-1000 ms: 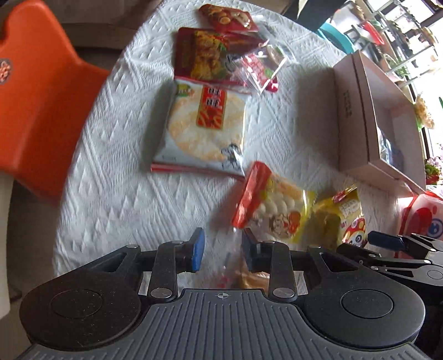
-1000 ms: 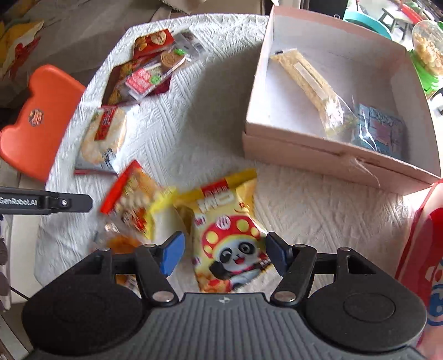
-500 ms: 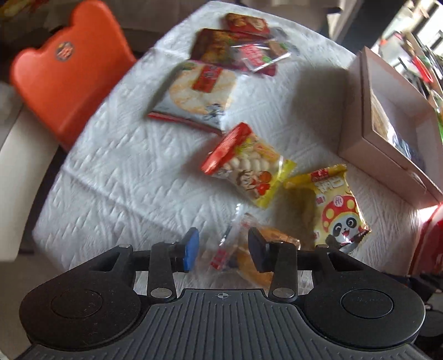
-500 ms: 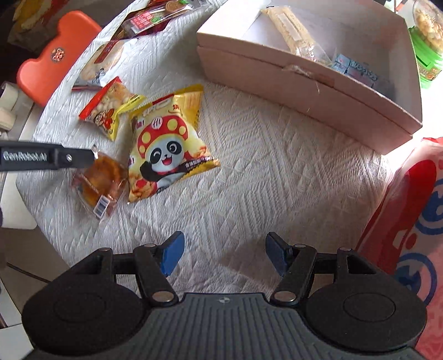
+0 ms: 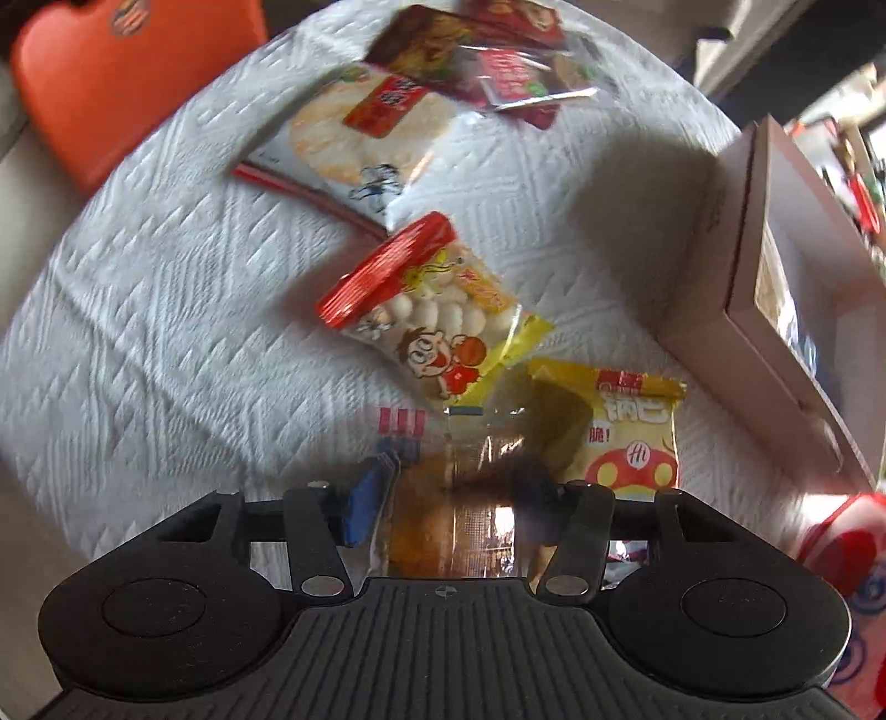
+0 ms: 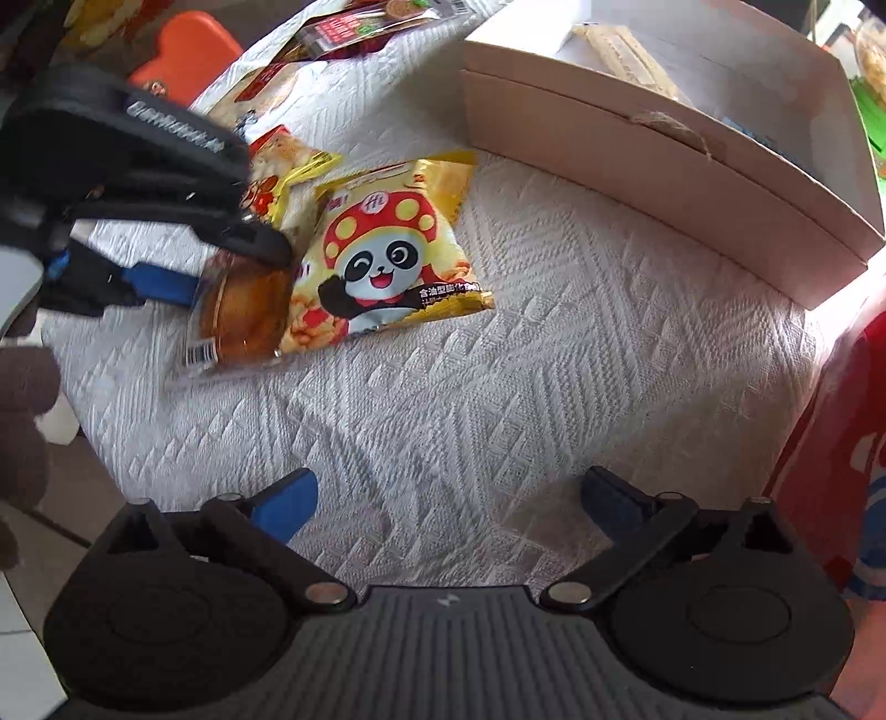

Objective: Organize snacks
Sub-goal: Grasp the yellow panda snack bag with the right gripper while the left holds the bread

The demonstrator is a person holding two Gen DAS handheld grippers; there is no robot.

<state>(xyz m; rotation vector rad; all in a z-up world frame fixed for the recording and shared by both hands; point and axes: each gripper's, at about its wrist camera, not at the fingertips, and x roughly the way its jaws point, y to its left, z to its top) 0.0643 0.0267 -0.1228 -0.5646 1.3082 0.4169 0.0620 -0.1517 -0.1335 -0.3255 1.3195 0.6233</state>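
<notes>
Snacks lie spread on the white textured surface point(image 6: 498, 387). One of them, a clear-wrapped brown pastry point(image 5: 454, 515), sits between the blue fingertips point(image 5: 360, 504) of the left hand-held gripper point(image 5: 443, 509); the fingers press on both its sides, so this gripper is clenched on it. In the right wrist view the same pastry point(image 6: 243, 304) is at the near left part of the surface, with the left hand-held gripper point(image 6: 221, 266) over it, but I cannot tell if the pack is lifted or touches the cloth.

Just beside the pastry lies a yellow panda snack bag point(image 6: 387, 249), flat. Behind it is a bag of small white balls with a red top edge point(image 5: 432, 315), then a rice cracker pack point(image 5: 360, 133), and some red packs point(image 5: 498, 61) at the far edge.

The right hand-held gripper point(image 6: 448, 504) is released, its fingers are wide apart with only bare cloth between them.

A pale cardboard box point(image 6: 637, 155) stands on the right side, with a long pale snack pack point(image 6: 626, 50) inside. An orange chair point(image 5: 133, 72) is beside the surface.
</notes>
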